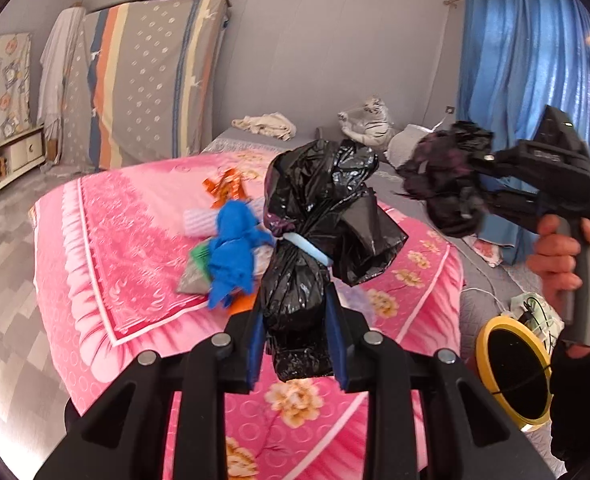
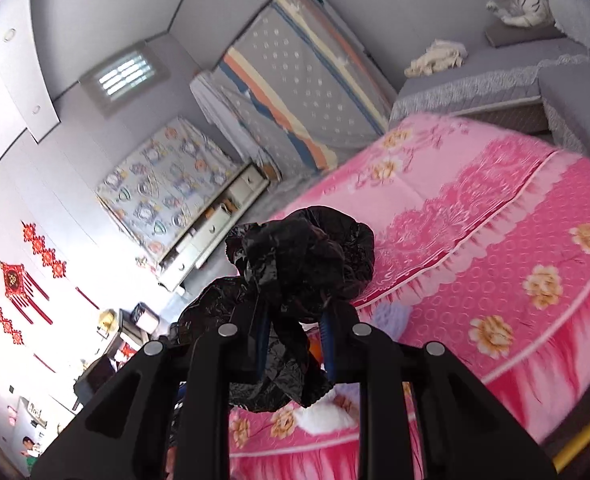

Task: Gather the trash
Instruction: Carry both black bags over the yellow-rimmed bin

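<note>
A: What is your left gripper (image 1: 297, 344) holding?

B: Your left gripper is clamped narrow on a black bag (image 1: 315, 236); its blue pads press both sides of the glossy, crinkled plastic; the bag is bunched into a lumpy roll and cinched at the waist by a pale blue band (image 1: 309, 245); loose folds flare out above the band.

A: And your right one?

B: Your right gripper (image 2: 295, 346) is closed on a second wad (image 2: 299, 268) of black film; it is thin, wrinkled and ruffled at the edges, spilling over and under the fingers; in the left wrist view you see that same gripper at the right, raised, your hand (image 1: 563, 256) wrapped round its grey handle.

A: Where is the rest of the trash?

B: It lies on the bed (image 1: 135, 240), on a pink flowered cover that looks soft and quilted; you have a crumpled blue glove (image 1: 233, 252), a white foam net (image 1: 201, 220) with a mesh texture, orange foil scraps (image 1: 225, 188), and a grey-green wrapper (image 1: 195, 272) tucked beside the glove; all sit close together, behind the bag you hold.

A: Anything beside the bed?

B: A round bin (image 1: 511, 376) with a yellow rim and black liner stands at the lower right; whether it touches the bed, you cannot tell.
</note>
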